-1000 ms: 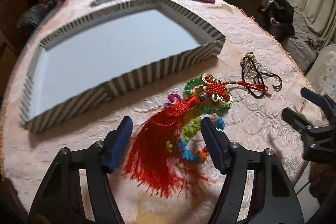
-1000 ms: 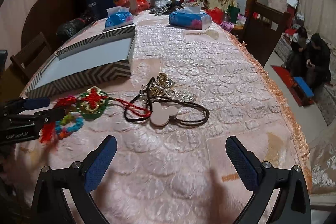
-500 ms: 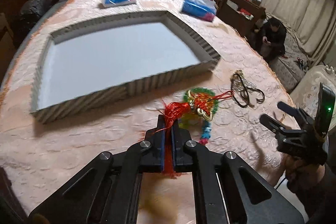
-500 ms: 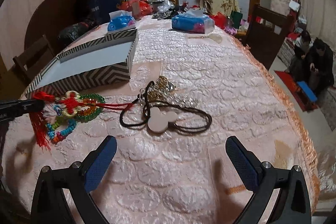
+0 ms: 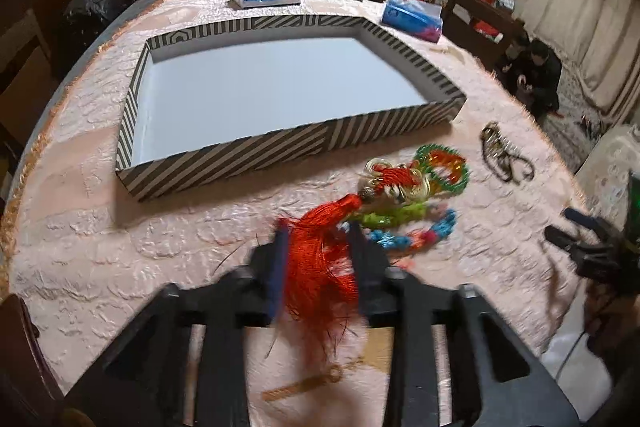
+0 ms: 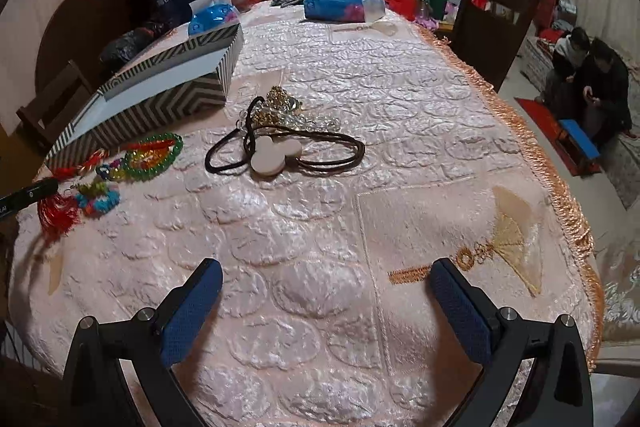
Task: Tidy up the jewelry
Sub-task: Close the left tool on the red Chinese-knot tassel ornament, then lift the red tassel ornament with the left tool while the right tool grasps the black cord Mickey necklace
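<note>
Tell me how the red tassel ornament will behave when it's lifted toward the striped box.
The red tassel ornament will probably flop: its loose threads splay between the left gripper fingers. Its knot may drag the bead bracelets tangled beside it. It looks light, likely to swing.

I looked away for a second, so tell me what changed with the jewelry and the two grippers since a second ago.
The left gripper, open a second ago, clamped the red tassel half a second ago. Now its fingers are parted again, blurred, with the tassel between them; whether they grip it I cannot tell. The beaded bracelets shifted slightly. The right gripper stayed open and empty, the striped box holds nothing, and the cord necklace lies where it was.
</note>
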Tool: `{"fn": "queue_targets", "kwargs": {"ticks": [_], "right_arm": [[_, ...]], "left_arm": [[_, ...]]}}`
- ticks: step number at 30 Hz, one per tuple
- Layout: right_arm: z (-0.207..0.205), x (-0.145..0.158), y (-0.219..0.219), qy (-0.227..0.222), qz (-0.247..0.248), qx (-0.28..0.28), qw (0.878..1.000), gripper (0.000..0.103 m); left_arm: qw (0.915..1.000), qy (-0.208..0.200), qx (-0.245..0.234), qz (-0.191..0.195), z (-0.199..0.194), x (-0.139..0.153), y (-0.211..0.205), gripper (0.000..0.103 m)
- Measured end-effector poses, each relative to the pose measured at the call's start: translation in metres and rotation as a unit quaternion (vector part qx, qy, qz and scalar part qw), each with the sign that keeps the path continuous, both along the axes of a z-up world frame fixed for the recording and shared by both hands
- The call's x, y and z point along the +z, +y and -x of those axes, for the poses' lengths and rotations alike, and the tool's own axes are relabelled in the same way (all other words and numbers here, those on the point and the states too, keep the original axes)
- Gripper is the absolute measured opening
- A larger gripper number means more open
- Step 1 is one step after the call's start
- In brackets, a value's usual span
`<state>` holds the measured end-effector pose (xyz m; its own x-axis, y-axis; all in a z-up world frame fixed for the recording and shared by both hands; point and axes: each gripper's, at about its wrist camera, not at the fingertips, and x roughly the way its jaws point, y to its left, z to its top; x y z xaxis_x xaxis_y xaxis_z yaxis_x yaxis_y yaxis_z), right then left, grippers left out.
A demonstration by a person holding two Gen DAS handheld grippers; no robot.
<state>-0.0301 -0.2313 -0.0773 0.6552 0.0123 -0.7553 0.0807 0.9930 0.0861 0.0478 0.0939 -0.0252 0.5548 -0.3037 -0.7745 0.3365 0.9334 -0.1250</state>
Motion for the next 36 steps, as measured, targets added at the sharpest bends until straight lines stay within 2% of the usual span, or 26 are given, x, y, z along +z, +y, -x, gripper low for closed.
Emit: {"fn": "queue_targets", "kwargs": {"ticks": [6, 12, 15, 18, 19, 20, 21, 25, 31, 34, 36], "right_arm": [[-0.002, -0.003, 0.008, -0.004, 0.025, 0.001, 1.000, 0.103], [-0.004, -0.002, 0.013, -0.010, 0.031, 0.008, 0.999, 0.103], [-0.003, -0.002, 0.013, -0.012, 0.031, 0.009, 0.999, 0.103], [-0.004, -0.002, 0.013, -0.011, 0.031, 0.009, 0.999, 0.103], [-0.004, -0.002, 0.013, -0.011, 0.031, 0.009, 0.999, 0.103], [-0.005, -0.002, 0.013, -0.011, 0.032, 0.010, 0.999, 0.103], [-0.005, -0.001, 0.013, -0.011, 0.032, 0.011, 0.999, 0.103], [-0.006, -0.001, 0.013, -0.011, 0.032, 0.014, 0.999, 0.103], [-0.003, -0.002, 0.010, -0.017, 0.033, 0.027, 0.999, 0.103], [-0.007, 0.003, 0.008, 0.006, 0.035, 0.028, 0.999, 0.103], [-0.010, 0.018, 0.007, -0.018, 0.023, 0.051, 0.998, 0.100]], "left_arm": [[0.9990, 0.001, -0.036, -0.026, -0.014, -0.010, -0.016, 0.036], [0.9978, -0.006, -0.050, -0.043, -0.031, -0.009, -0.028, 0.036], [0.9969, 0.017, -0.053, -0.056, -0.041, -0.021, -0.034, 0.036], [0.9961, 0.012, -0.059, -0.064, -0.038, -0.021, -0.035, 0.036], [0.9965, 0.014, -0.056, -0.061, -0.039, -0.021, -0.033, 0.029], [0.9968, 0.015, -0.052, -0.059, -0.039, -0.021, -0.031, 0.014], [0.9970, 0.019, -0.051, -0.055, -0.038, -0.021, -0.028, 0.011], [0.9985, 0.021, -0.028, -0.042, -0.028, -0.018, -0.011, 0.010], [0.9997, -0.005, 0.025, 0.002, -0.004, 0.005, 0.024, 0.009], [0.9990, -0.020, 0.039, -0.008, 0.007, 0.007, 0.029, 0.010], [0.9985, -0.016, 0.050, -0.015, 0.010, 0.001, 0.031, 0.010]]}}
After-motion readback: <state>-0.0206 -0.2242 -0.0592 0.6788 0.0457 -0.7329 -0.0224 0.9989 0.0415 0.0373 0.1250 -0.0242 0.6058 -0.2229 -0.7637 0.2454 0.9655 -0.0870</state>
